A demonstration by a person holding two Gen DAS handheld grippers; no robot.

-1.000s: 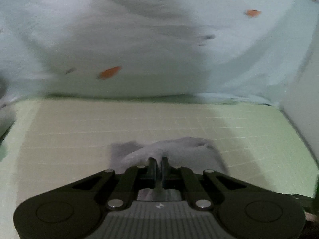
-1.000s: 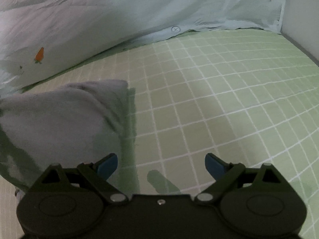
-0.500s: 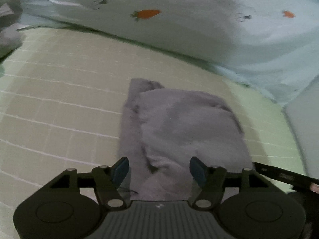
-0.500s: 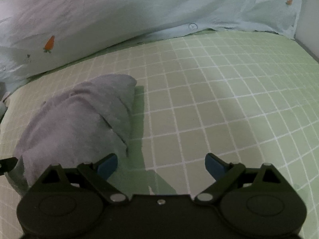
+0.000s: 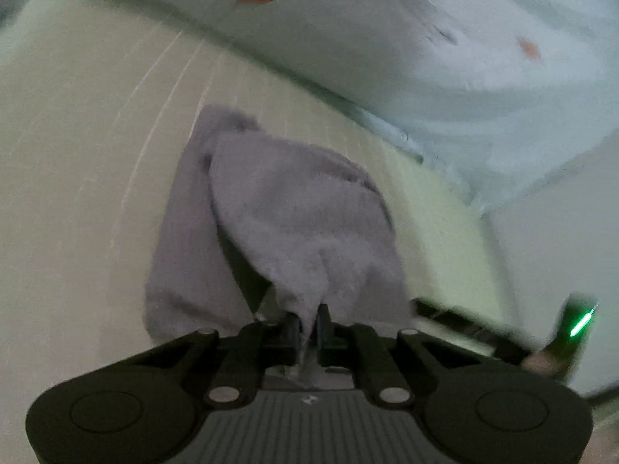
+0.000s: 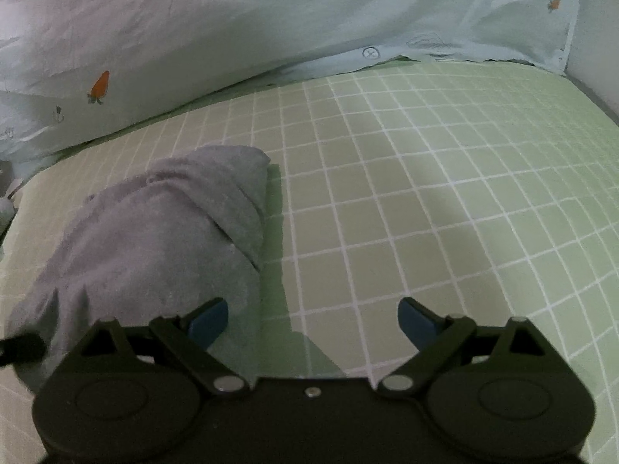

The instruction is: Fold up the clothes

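Where its two dark fingers [image 5: 294,323] meet, the left claw [image 5: 307,319] is pinched tight on a tuck of the grey garment [image 5: 294,224], so the cloth rises from the bed to the grip in a puckered peak. From that peak the fabric fans away in two layers: an upper flap draped toward the right, and a lower strip lying flat on the green checked sheet [image 5: 77,193] along its left. The left wrist view is smeared, so the fold lines are hard to read — the far end seems to be a rumpled corner.

The right claw [image 6: 313,315] stands wide apart with nothing between its blue pads [image 6: 211,319], hanging over bare sheet [image 6: 425,212] just beside the garment's right edge. Its left pad overlaps the near right side of the cloth in the picture; whether it touches I cannot tell. From this side the grey garment [image 6: 154,239] is a long, lumpy bundle running away from the camera, with diagonal creases across its right flank and a rounded far end.

Beyond the garment, along the far edge of the bed, lies a pale blue quilt [image 6: 271,19] printed with small orange carrots [image 6: 98,85] — it overhangs the sheet there. At the far right corner a white wall [image 6: 595,38] rises. Low at the right of the left wrist view a green light [image 5: 580,323] glows on a dark, blurred object.
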